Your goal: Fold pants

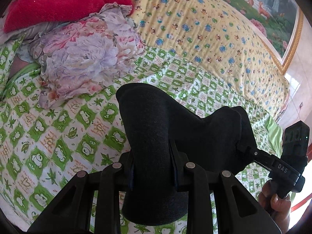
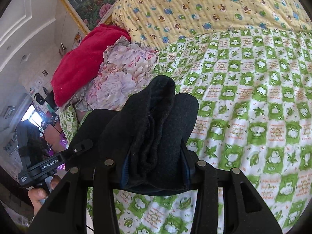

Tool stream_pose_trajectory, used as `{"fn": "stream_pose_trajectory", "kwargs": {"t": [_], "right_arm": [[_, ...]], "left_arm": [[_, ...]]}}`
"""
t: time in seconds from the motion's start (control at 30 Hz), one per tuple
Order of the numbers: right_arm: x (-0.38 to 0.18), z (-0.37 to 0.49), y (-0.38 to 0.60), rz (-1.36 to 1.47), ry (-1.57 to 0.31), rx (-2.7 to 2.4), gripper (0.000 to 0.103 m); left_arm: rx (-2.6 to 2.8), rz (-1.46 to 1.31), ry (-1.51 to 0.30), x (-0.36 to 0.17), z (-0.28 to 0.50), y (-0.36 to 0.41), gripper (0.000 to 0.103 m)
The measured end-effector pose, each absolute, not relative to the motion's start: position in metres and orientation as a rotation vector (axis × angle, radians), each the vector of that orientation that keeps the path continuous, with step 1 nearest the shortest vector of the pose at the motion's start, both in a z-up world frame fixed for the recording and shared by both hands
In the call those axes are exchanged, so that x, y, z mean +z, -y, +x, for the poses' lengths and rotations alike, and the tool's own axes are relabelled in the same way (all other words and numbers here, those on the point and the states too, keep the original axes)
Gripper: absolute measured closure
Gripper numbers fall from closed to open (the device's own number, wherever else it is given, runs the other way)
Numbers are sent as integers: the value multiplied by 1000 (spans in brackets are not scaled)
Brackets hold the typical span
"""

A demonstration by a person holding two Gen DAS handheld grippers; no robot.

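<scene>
My left tongs are pinched down on a thick bunch of the dark charcoal knit pants, and my right tongs are partly closed around another wad of the same cloth, so the pants hang between my two hands, lifted above the green-and-white checked bed quilt. The worst risk I see is slippage: each grip holds a rolled clump, not a flat edge, so layers could slide out unevenly and leave a crooked fold. The slack could also brush the flowered pillow lying on the quilt beyond the pants, near the red blanket. As for direction, the long axis seems to run across from one hand to the other, roughly level over the quilt; which end is the waist I cannot tell
</scene>
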State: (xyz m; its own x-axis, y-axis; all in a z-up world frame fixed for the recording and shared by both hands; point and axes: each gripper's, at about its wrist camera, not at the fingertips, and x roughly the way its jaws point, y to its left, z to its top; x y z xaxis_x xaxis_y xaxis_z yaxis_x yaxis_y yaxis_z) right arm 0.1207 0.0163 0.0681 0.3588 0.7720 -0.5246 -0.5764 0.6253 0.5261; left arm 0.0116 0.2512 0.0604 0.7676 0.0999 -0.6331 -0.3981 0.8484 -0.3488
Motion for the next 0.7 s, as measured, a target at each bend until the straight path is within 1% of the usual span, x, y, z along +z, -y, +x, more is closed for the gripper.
{"fn": "stream_pose_trajectory", "kwargs": {"t": [0.33,0.57,0.63,0.7], "right_arm": [[67,147,-48,226,-820,929,59],[54,163,-60,201,-850,940,58],[48,166,-62,195,-875,934,57],[41,169,-63,197,-899,921,53]], "left_arm": [[334,-507,-639,55,26,-272,75],[351,-525,-667,37,35,-279,75],[359,-530,-683,30,36,-281,74],[359,-535,-695,24,36,-282,71]]}}
